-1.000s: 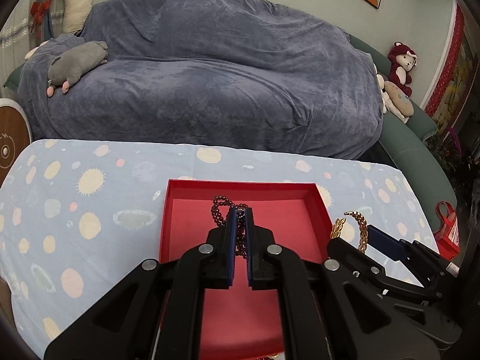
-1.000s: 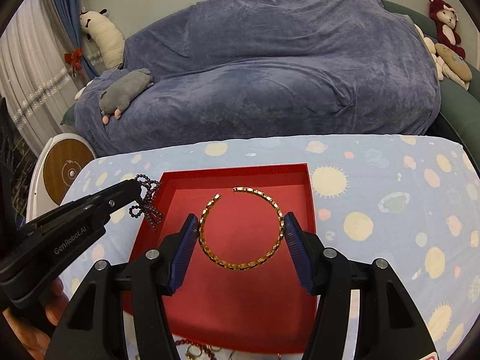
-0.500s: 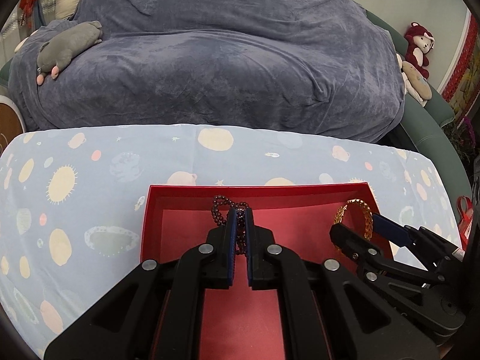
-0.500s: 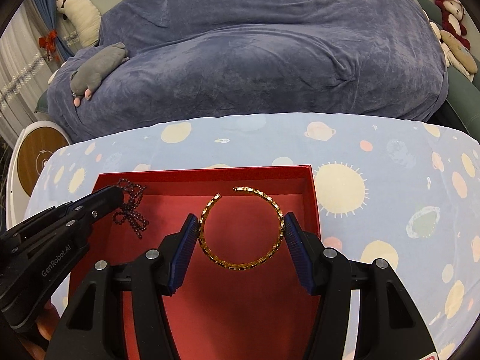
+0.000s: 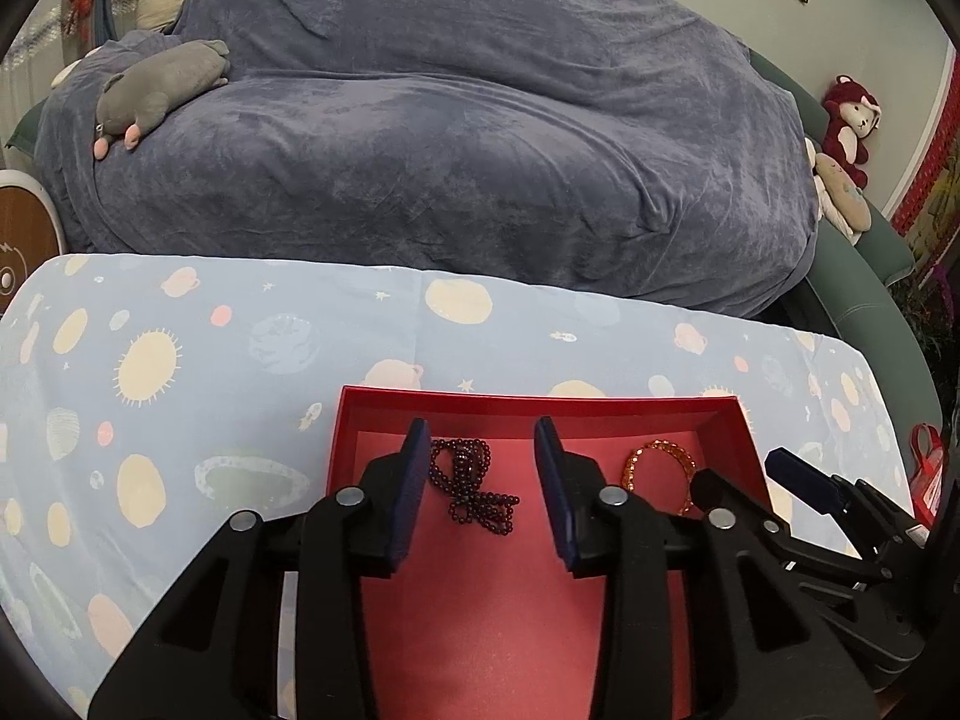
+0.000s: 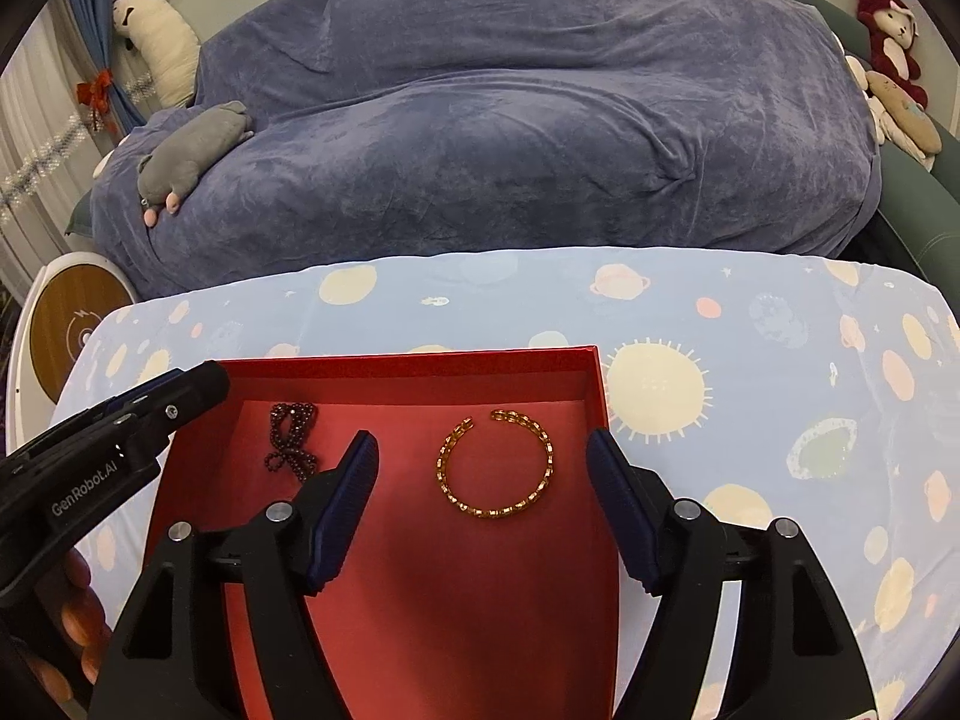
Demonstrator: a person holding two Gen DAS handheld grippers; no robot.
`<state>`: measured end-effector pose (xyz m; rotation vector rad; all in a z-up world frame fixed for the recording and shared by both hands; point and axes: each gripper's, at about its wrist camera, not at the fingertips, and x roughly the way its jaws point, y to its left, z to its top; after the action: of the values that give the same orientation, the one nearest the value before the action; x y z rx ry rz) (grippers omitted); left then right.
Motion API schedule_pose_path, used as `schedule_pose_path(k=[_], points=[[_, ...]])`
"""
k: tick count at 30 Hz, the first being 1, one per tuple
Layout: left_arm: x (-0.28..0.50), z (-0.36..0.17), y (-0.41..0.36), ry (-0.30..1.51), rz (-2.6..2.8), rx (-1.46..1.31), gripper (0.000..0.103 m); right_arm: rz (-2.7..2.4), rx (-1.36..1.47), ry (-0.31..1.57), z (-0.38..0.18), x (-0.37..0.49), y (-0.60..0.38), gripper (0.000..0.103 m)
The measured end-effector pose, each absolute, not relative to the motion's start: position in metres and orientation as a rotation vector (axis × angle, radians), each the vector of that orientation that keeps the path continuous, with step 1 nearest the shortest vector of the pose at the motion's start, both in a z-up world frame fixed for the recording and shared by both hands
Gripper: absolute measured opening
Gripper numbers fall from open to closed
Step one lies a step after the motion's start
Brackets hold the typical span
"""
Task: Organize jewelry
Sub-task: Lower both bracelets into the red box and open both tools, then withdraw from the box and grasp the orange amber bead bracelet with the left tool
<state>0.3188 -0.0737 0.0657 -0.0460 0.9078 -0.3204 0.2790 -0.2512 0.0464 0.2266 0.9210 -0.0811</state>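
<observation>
Lying in one red box (image 6: 591, 381): one beaded string (image 5: 474, 489), one gold bracelet (image 6: 498, 465).

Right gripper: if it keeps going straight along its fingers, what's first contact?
Probably the gold bangle, lying flat in the red box between the right gripper's opening jaws, neither pad touching it. Depth is unclear; it might meet the box floor beside it instead.
</observation>
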Motion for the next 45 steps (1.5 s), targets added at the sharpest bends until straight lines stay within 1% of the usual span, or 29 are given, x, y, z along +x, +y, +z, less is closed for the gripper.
schedule_pose_path(k=[3, 5, 10, 14, 20, 27, 34, 40, 43, 44, 45], points=[[0.303, 0.082, -0.068, 0.878, -0.321, -0.037, 0.037, -0.078, 0.223, 0.899, 0.061, 0.259, -0.251, 0.069], [0.289, 0.092, -0.063, 0.864, -0.323, -0.042, 0.043, -0.074, 0.22, 0.885, 0.071, 0.243, -0.25, 0.069], [0.248, 0.106, -0.05, 0.848, -0.324, -0.028, 0.043, -0.083, 0.201, 0.863, 0.088, 0.193, -0.246, 0.07], [0.207, 0.105, -0.037, 0.854, -0.317, -0.008, 0.043, -0.091, 0.199, 0.865, 0.091, 0.146, -0.243, 0.07], [0.144, 0.084, -0.005, 0.908, -0.294, -0.015, 0.043, -0.096, 0.186, 0.888, 0.085, 0.08, -0.234, 0.07], [0.079, 0.053, 0.021, 0.98, -0.269, -0.035, 0.043, -0.103, 0.182, 0.952, 0.057, 0.016, -0.217, 0.07], [0.037, 0.029, 0.0, 1.054, -0.309, -0.061, 0.043, -0.116, 0.2, 1.003, 0.032, -0.024, -0.21, 0.07], [0.034, 0.012, -0.028, 1.077, -0.332, -0.044, 0.042, -0.112, 0.218, 1.025, 0.021, -0.036, -0.207, 0.07], [0.04, 0.006, -0.037, 1.08, -0.333, -0.024, 0.04, -0.111, 0.229, 1.025, 0.021, -0.036, -0.208, 0.07], [0.042, 0.004, -0.04, 1.081, -0.337, -0.02, 0.034, -0.112, 0.233, 1.024, 0.021, -0.035, -0.208, 0.07], [0.045, 0.003, -0.043, 1.081, -0.338, -0.013, 0.031, -0.111, 0.237, 1.024, 0.021, -0.035, -0.209, 0.07]])
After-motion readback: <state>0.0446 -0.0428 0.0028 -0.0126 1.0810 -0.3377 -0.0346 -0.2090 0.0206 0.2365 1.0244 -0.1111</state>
